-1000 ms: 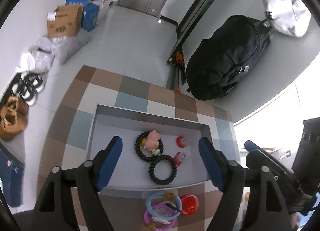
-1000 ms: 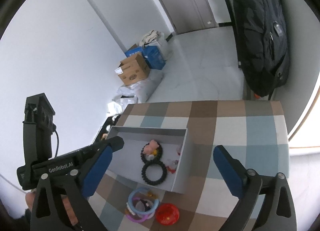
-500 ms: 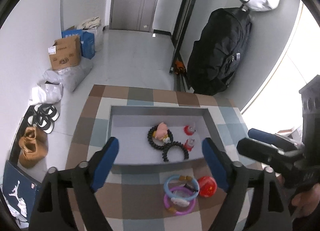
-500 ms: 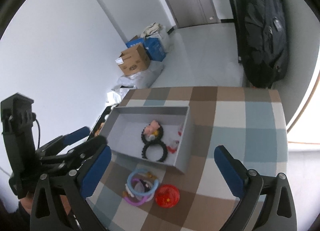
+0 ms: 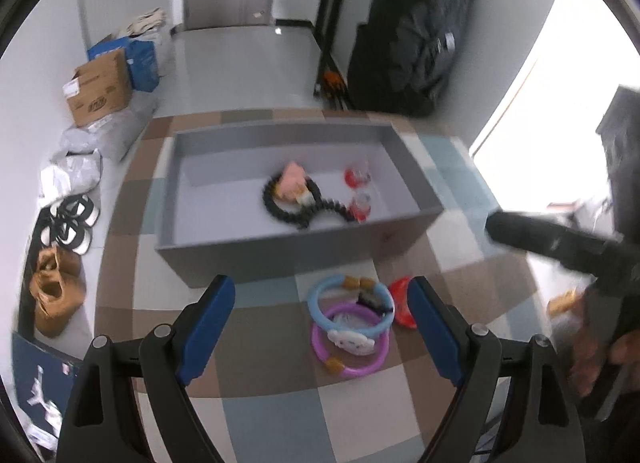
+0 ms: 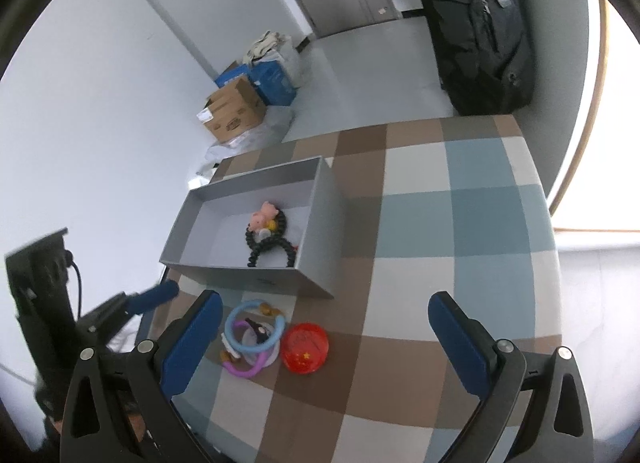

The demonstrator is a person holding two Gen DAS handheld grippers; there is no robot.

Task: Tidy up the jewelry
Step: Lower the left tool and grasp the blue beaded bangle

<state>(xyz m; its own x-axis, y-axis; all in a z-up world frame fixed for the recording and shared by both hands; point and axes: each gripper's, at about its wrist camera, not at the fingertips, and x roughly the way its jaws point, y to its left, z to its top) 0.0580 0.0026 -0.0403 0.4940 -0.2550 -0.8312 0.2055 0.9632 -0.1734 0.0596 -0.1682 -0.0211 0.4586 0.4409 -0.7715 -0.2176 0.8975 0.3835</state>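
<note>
Left wrist | left gripper (image 5: 322,323) wide, empty, above bracelets (image 5: 350,325) on checked cloth (image 5: 276,415), near grey box (image 5: 280,255) | right gripper (image 6: 326,337) wide, empty, red disc (image 6: 305,347) between its fingers

Quick jewelry headcount on the checkered table (image 6: 460,203)

One grey box (image 5: 288,251); two black bead bracelets (image 5: 298,207), two red pieces (image 5: 358,191) inside; two plastic bangles (image 5: 352,327), one red disc (image 6: 305,347) outside.
</note>
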